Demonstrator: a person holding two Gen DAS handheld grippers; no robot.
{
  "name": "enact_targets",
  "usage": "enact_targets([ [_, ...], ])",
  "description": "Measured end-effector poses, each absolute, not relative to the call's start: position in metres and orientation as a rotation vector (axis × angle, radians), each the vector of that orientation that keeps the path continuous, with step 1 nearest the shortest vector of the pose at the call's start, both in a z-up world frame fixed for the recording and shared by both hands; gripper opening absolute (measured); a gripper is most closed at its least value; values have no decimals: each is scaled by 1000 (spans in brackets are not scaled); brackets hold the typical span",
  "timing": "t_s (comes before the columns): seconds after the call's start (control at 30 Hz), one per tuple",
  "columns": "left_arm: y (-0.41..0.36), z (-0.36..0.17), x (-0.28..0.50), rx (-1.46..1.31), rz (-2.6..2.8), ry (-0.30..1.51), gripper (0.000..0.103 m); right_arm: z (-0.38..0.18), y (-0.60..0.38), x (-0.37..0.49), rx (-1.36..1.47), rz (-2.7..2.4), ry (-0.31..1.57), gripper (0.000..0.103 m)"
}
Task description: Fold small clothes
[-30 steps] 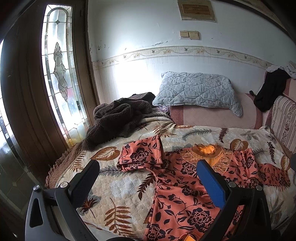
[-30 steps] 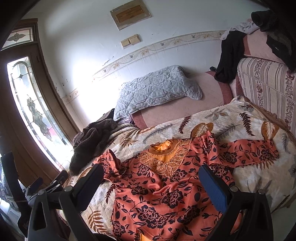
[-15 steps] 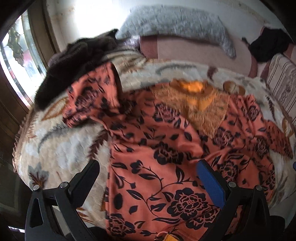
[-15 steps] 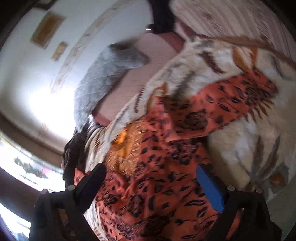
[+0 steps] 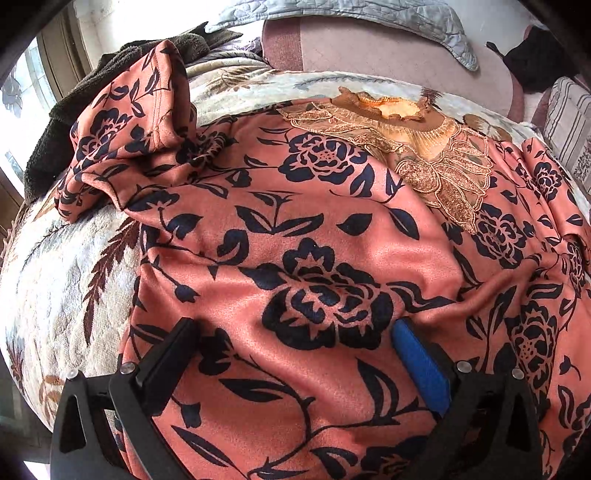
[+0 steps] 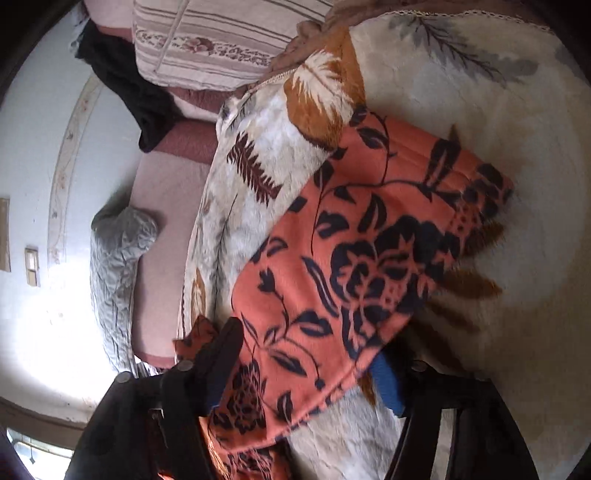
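An orange dress with black flowers (image 5: 317,251) lies spread on the bed, its gold embroidered neck (image 5: 413,140) far from me and its left sleeve (image 5: 129,122) bunched up. My left gripper (image 5: 291,343) is open, low over the dress body, fingers wide apart on the cloth. In the right wrist view the dress's other sleeve (image 6: 362,236) lies flat on the blanket. My right gripper (image 6: 306,354) is open and tilted, with the sleeve between its jaws.
The bed has a cream blanket with brown leaves (image 5: 66,277) (image 6: 498,92). A dark brown blanket (image 5: 55,140) is heaped at the left. A grey quilted pillow (image 5: 369,14) (image 6: 114,269), black clothes (image 6: 129,88) and a striped cushion (image 6: 221,33) lie beyond.
Both grippers have dropped from high above the bed down close to the dress. The left went to the body; the right swung over and rolled onto the right sleeve.
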State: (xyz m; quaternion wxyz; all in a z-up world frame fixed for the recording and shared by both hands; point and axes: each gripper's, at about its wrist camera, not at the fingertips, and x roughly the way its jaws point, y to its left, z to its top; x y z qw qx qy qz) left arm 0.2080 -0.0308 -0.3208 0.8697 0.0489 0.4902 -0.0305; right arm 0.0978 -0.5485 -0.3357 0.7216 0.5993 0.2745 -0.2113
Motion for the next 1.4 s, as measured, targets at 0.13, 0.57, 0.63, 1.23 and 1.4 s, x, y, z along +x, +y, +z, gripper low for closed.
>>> enact_targets([
  [0.13, -27, -317, 208, 106, -97, 1051, 103, -346, -566, 110, 1323, -552, 593, 7],
  [0.57, 54, -248, 223, -76, 136, 809, 103, -141, -407, 200, 857, -149, 359, 6],
  [0.63, 69, -244, 224, -102, 186, 795, 103, -138, -356, 226, 787, -75, 421, 6],
  [1.23, 115, -232, 226, -191, 331, 683, 103, -268, -148, 285, 753, 587, 889, 79],
  [1.4, 74, -230, 229, -127, 213, 632, 103, -259, -225, 253, 870, 493, 748, 78],
])
